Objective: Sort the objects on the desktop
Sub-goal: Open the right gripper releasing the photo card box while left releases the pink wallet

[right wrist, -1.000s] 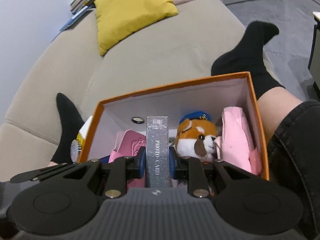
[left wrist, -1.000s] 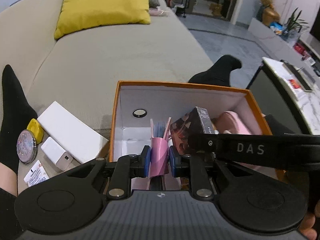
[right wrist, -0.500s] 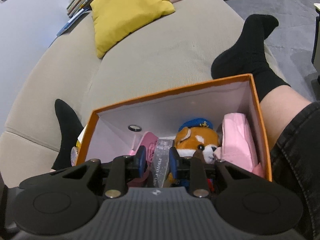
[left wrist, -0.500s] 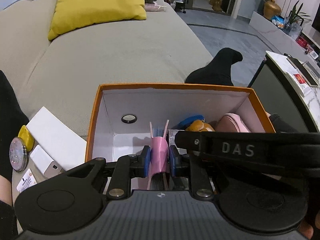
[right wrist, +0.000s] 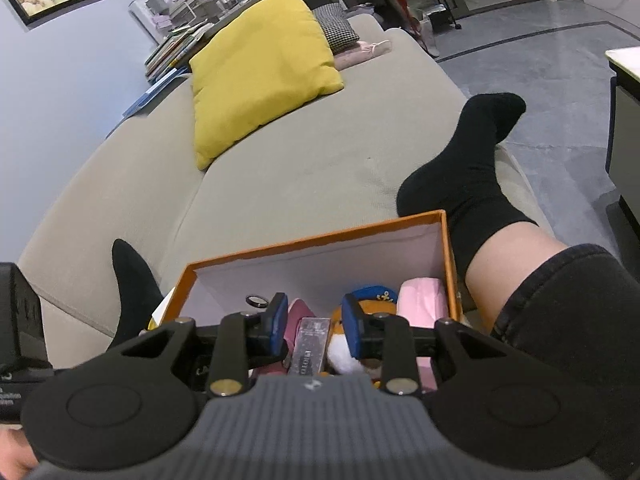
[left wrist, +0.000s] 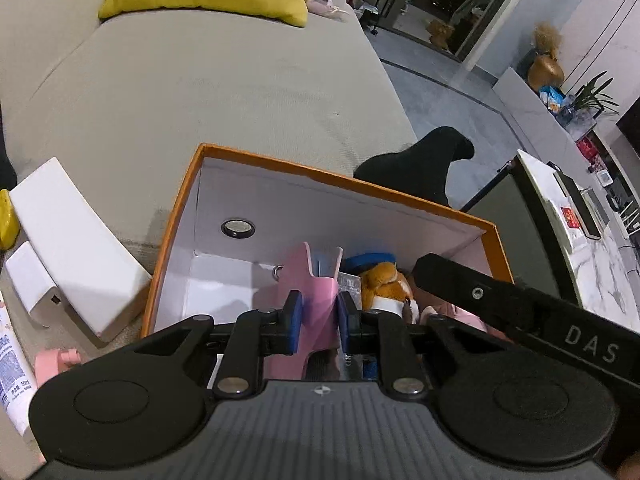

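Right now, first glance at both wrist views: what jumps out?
The orange box on the beige sofa, packed with a captain-hat plush dog and pink items. The left gripper is clamped on a pink case over the box, while the right gripper hangs open above a silver photo-card box lying inside. Behind, a bright yellow cushion sits on the sofa.

Photo card box (right wrist: 310, 346) newly released, dropped.

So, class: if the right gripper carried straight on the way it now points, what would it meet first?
Probably the silver photo card box, lying between the open fingers of the right gripper inside the orange box; depth is hard to judge, so the plush dog beside it could touch too.
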`<state>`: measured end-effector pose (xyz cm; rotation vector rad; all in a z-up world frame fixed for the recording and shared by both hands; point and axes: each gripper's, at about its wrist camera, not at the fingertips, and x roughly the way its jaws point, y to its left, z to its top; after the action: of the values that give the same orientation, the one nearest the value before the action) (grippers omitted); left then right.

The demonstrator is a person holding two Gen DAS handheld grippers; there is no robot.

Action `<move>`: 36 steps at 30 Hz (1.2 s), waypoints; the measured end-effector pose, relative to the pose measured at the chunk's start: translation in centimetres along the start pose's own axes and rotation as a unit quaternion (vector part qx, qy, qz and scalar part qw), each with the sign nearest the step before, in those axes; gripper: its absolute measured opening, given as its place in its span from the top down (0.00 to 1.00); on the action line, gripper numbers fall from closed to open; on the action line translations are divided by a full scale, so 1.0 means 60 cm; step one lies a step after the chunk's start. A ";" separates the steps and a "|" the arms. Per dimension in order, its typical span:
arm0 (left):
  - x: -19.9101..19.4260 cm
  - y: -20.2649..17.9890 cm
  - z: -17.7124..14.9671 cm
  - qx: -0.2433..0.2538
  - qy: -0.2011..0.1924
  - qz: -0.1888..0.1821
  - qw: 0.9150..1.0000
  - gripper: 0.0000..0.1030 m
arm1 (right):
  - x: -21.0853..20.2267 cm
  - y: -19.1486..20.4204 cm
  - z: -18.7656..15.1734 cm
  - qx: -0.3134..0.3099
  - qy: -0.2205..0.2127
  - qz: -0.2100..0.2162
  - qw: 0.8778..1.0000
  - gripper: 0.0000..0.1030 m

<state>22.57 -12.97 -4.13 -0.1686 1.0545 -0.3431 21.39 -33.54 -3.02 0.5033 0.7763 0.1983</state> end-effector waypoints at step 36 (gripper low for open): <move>0.000 0.019 0.020 0.004 0.011 -0.032 0.999 0.80 | 0.033 0.062 -0.071 -0.209 0.115 -0.046 0.970 0.89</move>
<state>23.84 -11.95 -3.90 -0.1922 1.0710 -0.4065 19.78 -28.11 -4.93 0.0445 0.9517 0.3284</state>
